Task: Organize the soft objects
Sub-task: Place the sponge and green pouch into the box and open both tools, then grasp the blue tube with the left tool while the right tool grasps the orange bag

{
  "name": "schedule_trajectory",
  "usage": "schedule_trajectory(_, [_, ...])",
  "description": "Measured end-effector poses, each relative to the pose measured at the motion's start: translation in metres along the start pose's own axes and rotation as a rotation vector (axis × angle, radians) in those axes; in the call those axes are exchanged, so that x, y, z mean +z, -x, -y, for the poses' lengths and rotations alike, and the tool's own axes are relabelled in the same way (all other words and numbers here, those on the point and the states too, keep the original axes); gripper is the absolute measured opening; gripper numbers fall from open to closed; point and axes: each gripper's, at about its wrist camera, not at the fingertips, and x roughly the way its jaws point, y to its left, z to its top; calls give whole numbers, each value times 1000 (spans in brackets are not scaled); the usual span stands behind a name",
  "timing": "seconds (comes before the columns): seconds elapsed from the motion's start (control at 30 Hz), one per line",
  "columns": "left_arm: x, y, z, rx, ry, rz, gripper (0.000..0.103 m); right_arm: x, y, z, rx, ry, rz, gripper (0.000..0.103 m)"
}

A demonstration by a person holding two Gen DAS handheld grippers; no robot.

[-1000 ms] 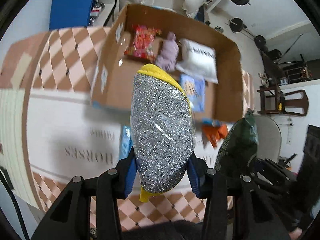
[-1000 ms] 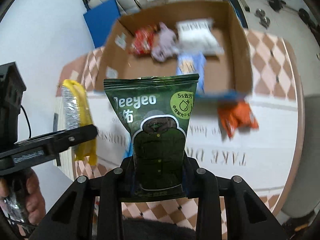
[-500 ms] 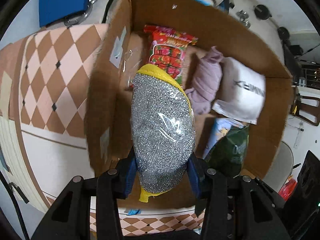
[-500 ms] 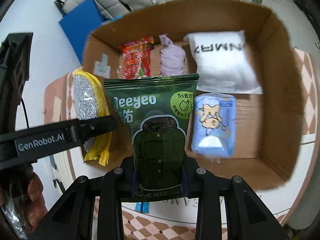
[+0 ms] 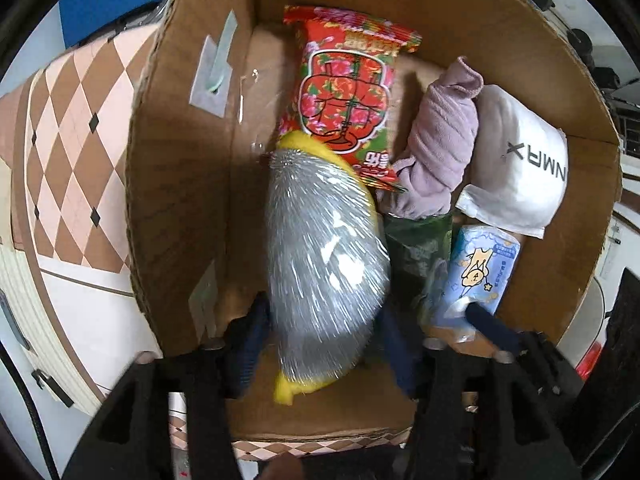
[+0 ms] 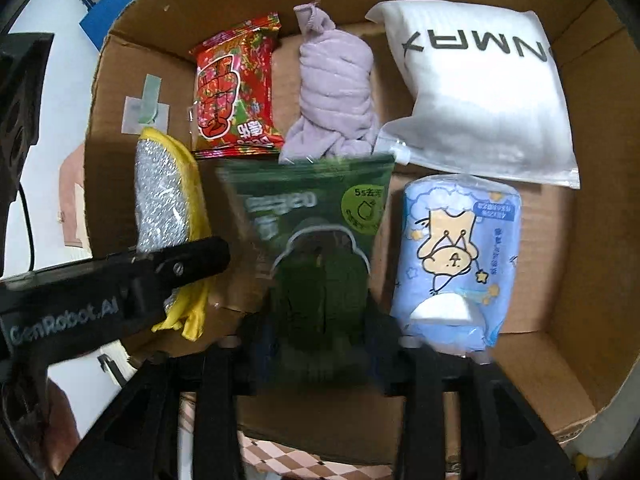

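Inside the cardboard box [image 6: 580, 264], near its left wall, the left gripper [image 5: 324, 344] sits clamped on the silver-and-yellow scrubber [image 5: 324, 264] and the right gripper [image 6: 320, 344] on the green pouch [image 6: 316, 236] mid-box; placing step, judged: release both next.

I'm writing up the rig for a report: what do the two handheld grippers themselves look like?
Both are black plastic frames with round bolt heads. The left gripper has dark blue finger pads; the right gripper looks the same. The left one's side carries white GenRobot.AI lettering.
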Motion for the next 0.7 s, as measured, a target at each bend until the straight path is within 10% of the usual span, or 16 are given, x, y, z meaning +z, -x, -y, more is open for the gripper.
schedule_trajectory(0.27, [-25,34,5,2,-10,109,96,-3,24,-10,-77,70,62,103])
schedule_trajectory(0.7, [-90,78,21,36,-11,325,98,-57,95,-2,-153,108,242,103])
